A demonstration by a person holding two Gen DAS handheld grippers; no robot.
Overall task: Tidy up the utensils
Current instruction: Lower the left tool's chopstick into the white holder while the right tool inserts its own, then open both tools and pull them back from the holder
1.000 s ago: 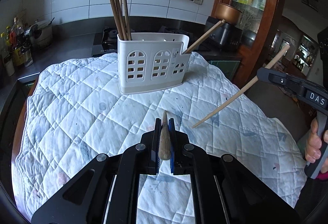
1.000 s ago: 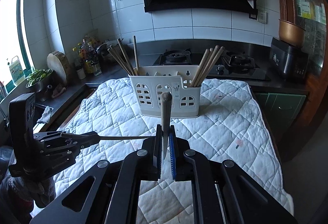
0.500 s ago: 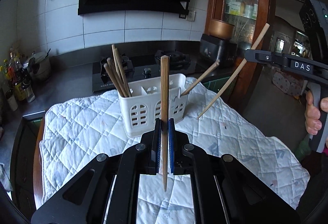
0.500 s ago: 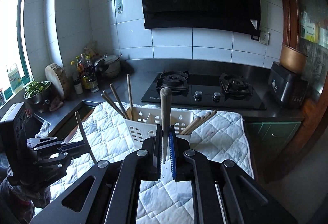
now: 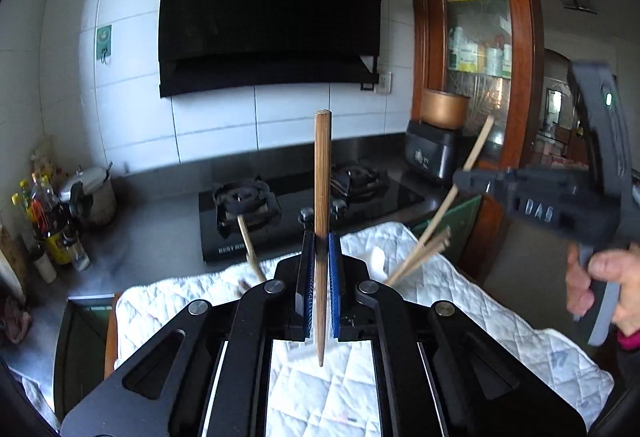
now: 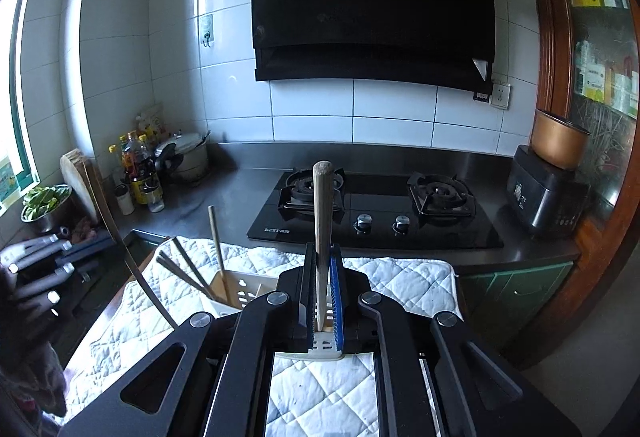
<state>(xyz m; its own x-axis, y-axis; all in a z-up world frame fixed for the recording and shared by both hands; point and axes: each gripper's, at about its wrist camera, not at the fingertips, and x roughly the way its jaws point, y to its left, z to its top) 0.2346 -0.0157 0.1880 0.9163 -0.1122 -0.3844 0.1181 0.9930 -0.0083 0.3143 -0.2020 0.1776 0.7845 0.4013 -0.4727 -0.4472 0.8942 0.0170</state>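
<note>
**Both grippers clamped on chopsticks above the holder**

The left gripper holds a wooden chopstick upright between its blue pads, tip pointing down over the quilted mat. The right gripper clamps a second chopstick, near vertical, directly above the white utensil holder. More chopsticks lean in the holder's left compartment.

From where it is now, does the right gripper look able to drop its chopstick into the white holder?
Probably yes. The right gripper holds its chopstick upright, apparently over the white holder, whose slots look open. Chopsticks already inside lean off left.
</note>
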